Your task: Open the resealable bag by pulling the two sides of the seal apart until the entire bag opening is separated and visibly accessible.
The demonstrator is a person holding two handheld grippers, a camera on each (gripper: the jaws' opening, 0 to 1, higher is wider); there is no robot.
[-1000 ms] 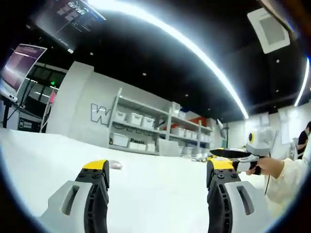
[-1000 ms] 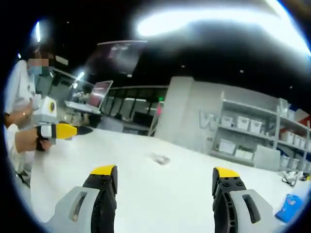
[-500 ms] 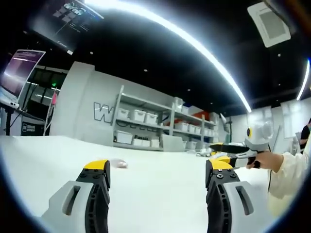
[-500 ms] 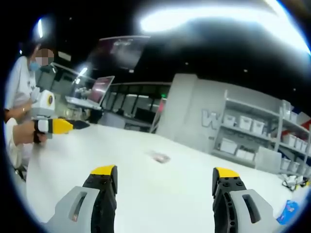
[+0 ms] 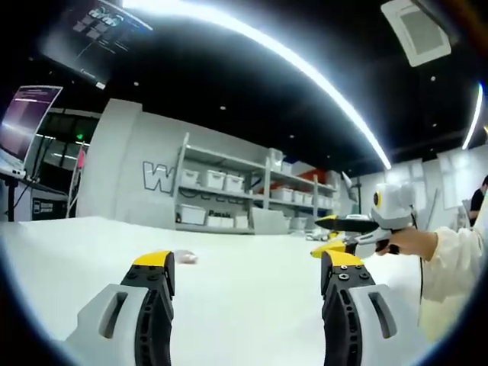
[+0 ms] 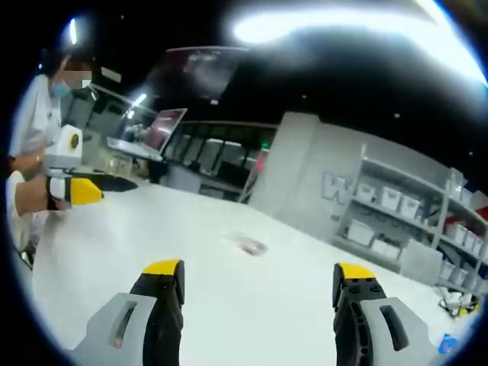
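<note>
A small clear resealable bag point(image 5: 185, 257) lies flat on the white table point(image 5: 252, 320), far ahead of my left gripper point(image 5: 244, 267), which is open with nothing between its yellow-tipped fingers. My right gripper point(image 5: 345, 229) enters the left gripper view from the right, held in a hand point(image 5: 404, 241) above the table. In the right gripper view the bag point(image 6: 250, 245) rests well beyond my right gripper point(image 6: 248, 271), also open and empty. The left gripper point(image 6: 95, 187) comes in there from the left, level over the table. Neither gripper touches the bag.
Grey shelves with white bins point(image 5: 229, 198) stand behind the table, also seen as shelves point(image 6: 404, 213) in the right gripper view. A laptop screen point(image 6: 171, 126) sits at the far left. A blue packet point(image 6: 447, 343) lies at the lower right table edge.
Both views have shifted slightly with the hands. In the left gripper view the right gripper has come further in toward the left. The bag has not moved, and both grippers stay open.
</note>
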